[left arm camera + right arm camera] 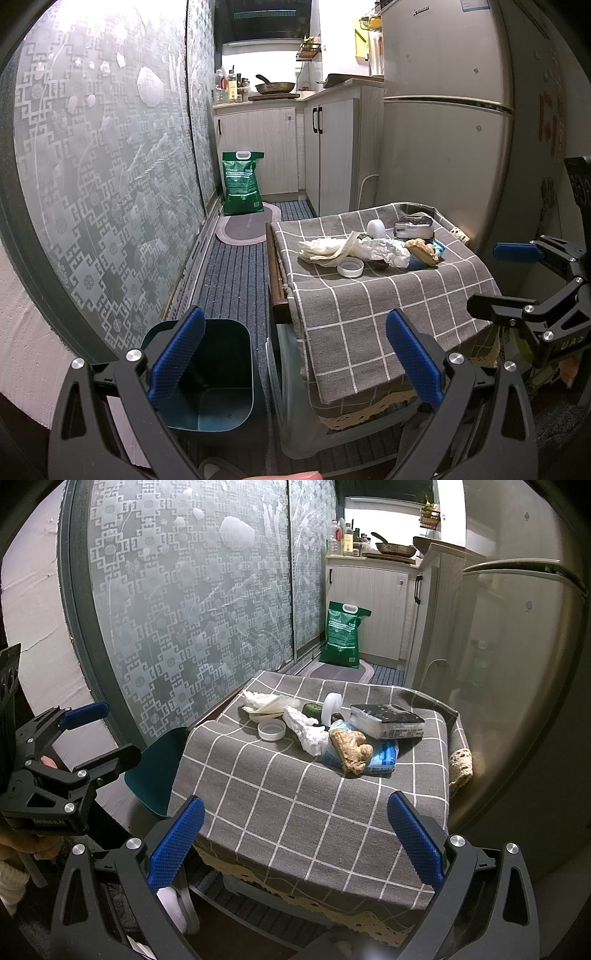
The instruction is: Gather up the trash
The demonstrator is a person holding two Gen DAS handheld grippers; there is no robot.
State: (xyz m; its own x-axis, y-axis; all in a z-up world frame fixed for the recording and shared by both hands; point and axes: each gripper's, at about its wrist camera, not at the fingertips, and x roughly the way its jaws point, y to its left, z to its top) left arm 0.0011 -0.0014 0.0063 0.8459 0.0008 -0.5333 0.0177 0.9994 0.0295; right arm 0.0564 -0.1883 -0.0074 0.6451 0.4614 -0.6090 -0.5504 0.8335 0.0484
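A small table under a grey checked cloth holds the trash: pale leafy scraps, a crumpled white tissue, a white lid, a white cup, a ginger piece on a blue packet, and a black-and-white packet. A teal bin stands left of the table. My left gripper is open above the bin and the table's edge. My right gripper is open at the table's near edge. Both are empty.
A frosted sliding glass door runs along the left. A fridge stands right behind the table. A green sack and an oval mat lie on the striped floor before the kitchen cabinets. A hand holds the left gripper.
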